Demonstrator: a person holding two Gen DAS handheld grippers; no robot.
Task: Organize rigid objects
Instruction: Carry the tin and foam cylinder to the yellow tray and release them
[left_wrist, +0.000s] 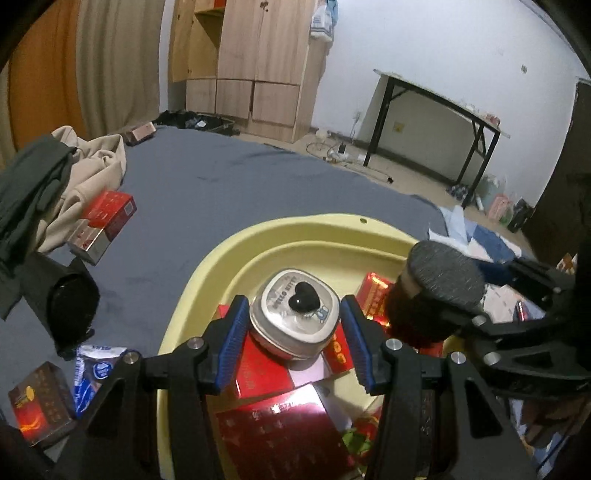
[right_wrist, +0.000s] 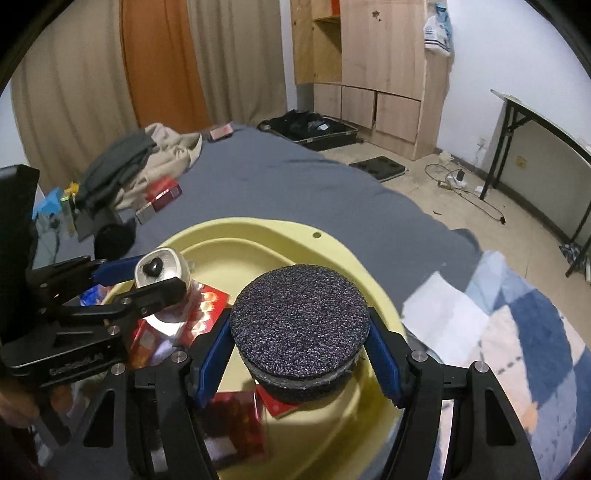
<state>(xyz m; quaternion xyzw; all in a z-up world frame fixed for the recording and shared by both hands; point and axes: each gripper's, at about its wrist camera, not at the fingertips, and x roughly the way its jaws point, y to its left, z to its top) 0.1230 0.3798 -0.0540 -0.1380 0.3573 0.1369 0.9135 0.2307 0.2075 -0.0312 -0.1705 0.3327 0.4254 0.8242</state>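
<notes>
A yellow basin (left_wrist: 229, 254) sits on the grey bed and holds several red boxes (left_wrist: 280, 432). My left gripper (left_wrist: 293, 332) has its blue pads on either side of a silver tin (left_wrist: 293, 317) with a black heart on its lid, over the boxes in the basin. My right gripper (right_wrist: 299, 350) is shut on a round dark speckled box (right_wrist: 299, 325) and holds it over the basin's (right_wrist: 332, 243) right part. That box also shows in the left wrist view (left_wrist: 443, 273). The tin also shows in the right wrist view (right_wrist: 162, 269).
A red and silver box (left_wrist: 103, 221) lies on the grey sheet by a pile of clothes (left_wrist: 74, 166). A black cylinder (left_wrist: 70, 302), a blue packet (left_wrist: 92, 373) and a brown box (left_wrist: 40, 406) lie at the left. A patterned quilt (right_wrist: 517, 350) lies at the right.
</notes>
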